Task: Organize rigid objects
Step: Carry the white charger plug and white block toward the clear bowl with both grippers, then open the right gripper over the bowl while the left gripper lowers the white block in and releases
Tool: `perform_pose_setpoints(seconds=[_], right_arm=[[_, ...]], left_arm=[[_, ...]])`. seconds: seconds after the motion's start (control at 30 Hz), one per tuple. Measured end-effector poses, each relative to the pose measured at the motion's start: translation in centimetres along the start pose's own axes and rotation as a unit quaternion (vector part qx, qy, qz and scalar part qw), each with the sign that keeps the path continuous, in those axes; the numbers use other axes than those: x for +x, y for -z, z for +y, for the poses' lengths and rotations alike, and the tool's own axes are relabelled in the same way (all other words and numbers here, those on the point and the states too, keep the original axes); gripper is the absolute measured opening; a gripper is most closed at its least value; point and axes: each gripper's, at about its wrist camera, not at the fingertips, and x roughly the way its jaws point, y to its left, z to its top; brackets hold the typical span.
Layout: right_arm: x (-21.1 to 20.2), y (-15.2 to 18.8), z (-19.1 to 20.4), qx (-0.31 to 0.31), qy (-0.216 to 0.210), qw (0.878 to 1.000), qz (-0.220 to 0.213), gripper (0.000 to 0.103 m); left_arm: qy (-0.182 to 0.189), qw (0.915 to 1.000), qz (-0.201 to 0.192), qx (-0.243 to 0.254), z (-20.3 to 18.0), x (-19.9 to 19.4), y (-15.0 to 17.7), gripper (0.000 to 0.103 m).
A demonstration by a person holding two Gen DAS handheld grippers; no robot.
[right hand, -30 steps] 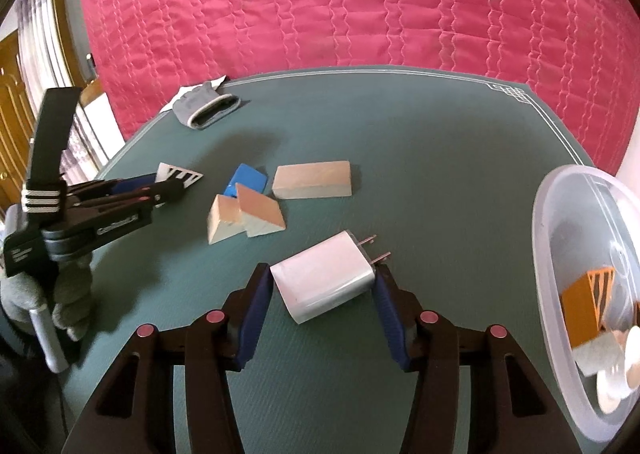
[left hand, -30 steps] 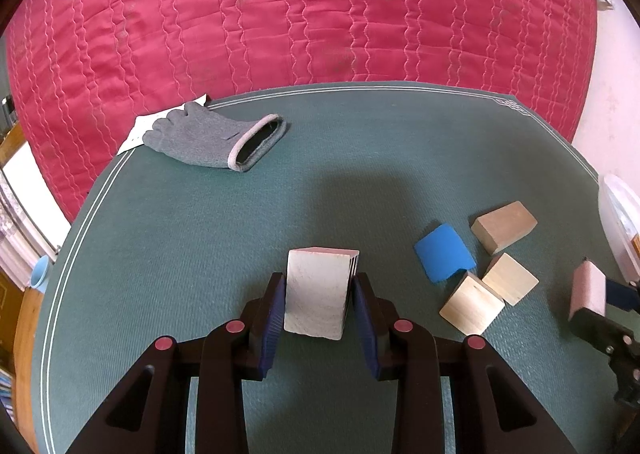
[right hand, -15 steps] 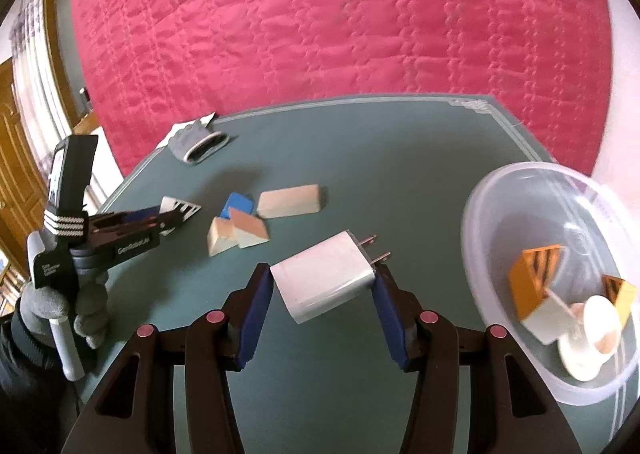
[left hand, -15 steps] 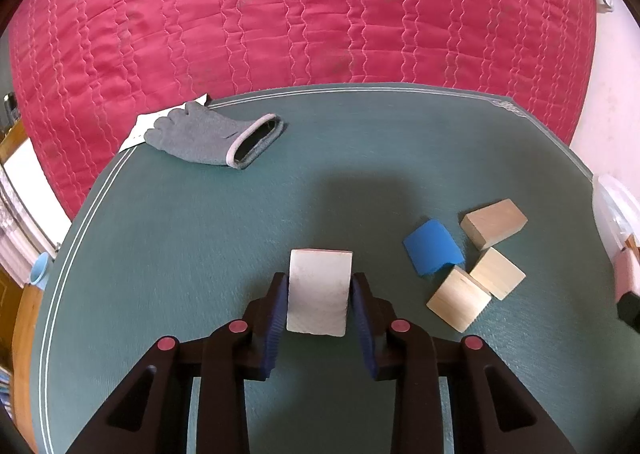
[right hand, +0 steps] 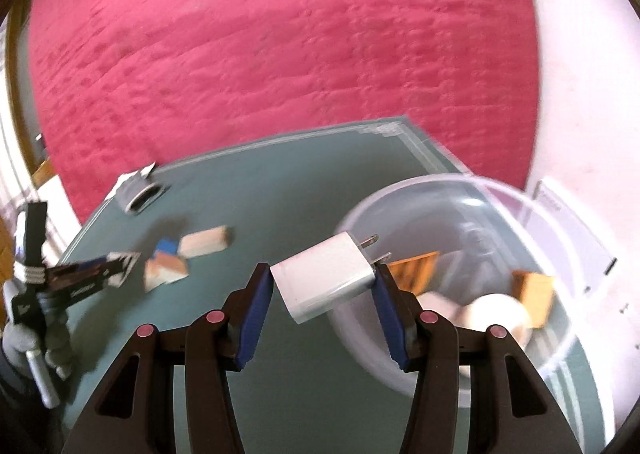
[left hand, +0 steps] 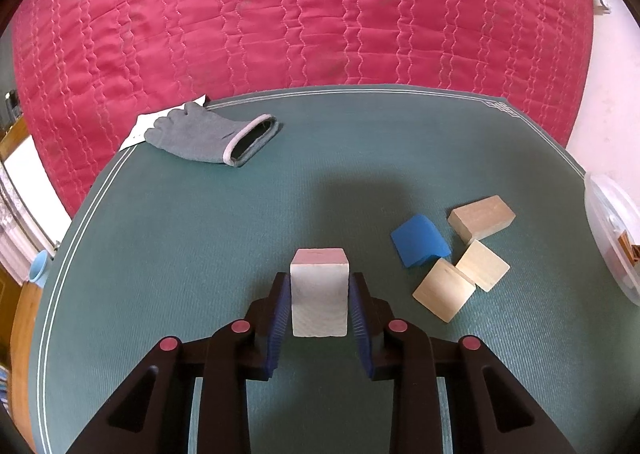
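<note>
Left gripper point(left hand: 319, 290) is clamping an upright pale wooden block point(left hand: 319, 294) on the green mat point(left hand: 200, 254), its blue pads pressing both sides; three more wooden blocks point(left hand: 482, 217) and a blue curved piece point(left hand: 420, 240) are lying just to its right, a grey glove point(left hand: 208, 137) at the far edge. Right gripper point(right hand: 323, 282) is holding a tilted white charger plug point(right hand: 323, 278) at the near rim of the clear plastic bowl point(right hand: 520, 205), which is containing orange blocks point(right hand: 534, 290) and white round pieces point(right hand: 496, 314).
</note>
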Motion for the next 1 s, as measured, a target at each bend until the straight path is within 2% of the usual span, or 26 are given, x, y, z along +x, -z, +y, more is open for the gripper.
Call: perform_pose_setpoints(seconds=[0.2, 0.37, 0.67, 0.77, 0.83, 1.0], right_arm=[[-0.9, -0.8, -4.0, 0.040, 0.057, 0.997, -0.023, 0.052], [-0.9, -1.0, -6.2, 0.060, 0.082, 0.995, -0.025, 0.052], [-0.6, -1.0, -8.2, 0.087, 0.113, 0.989, -0.031, 0.054], [-0.6, -0.9, -8.8, 0.094, 0.122, 0.987, -0.035, 0.062], [-0.7, -0.8, -8.8, 0.094, 0.125, 0.987, -0.040, 0.063], [-0.6, -0.5, -8.2, 0.081, 0.127, 0.988, -0.042, 0.063]], left_arm=[[-0.004, 1.0000, 0.001, 0.000, -0.1, 0.0, 0.3, 0.031], [-0.008, 1.0000, 0.004, -0.001, -0.1, 0.1, 0.3, 0.032], [-0.007, 0.9996, 0.025, -0.006, -0.2, 1.3, -0.1, 0.037], [-0.008, 0.9996, 0.026, -0.003, -0.4, 1.6, -0.3, 0.037], [-0.007, 0.9996, 0.026, -0.002, -0.4, 1.7, -0.3, 0.037], [-0.002, 0.9997, 0.024, -0.002, -0.3, 1.7, -0.4, 0.031]])
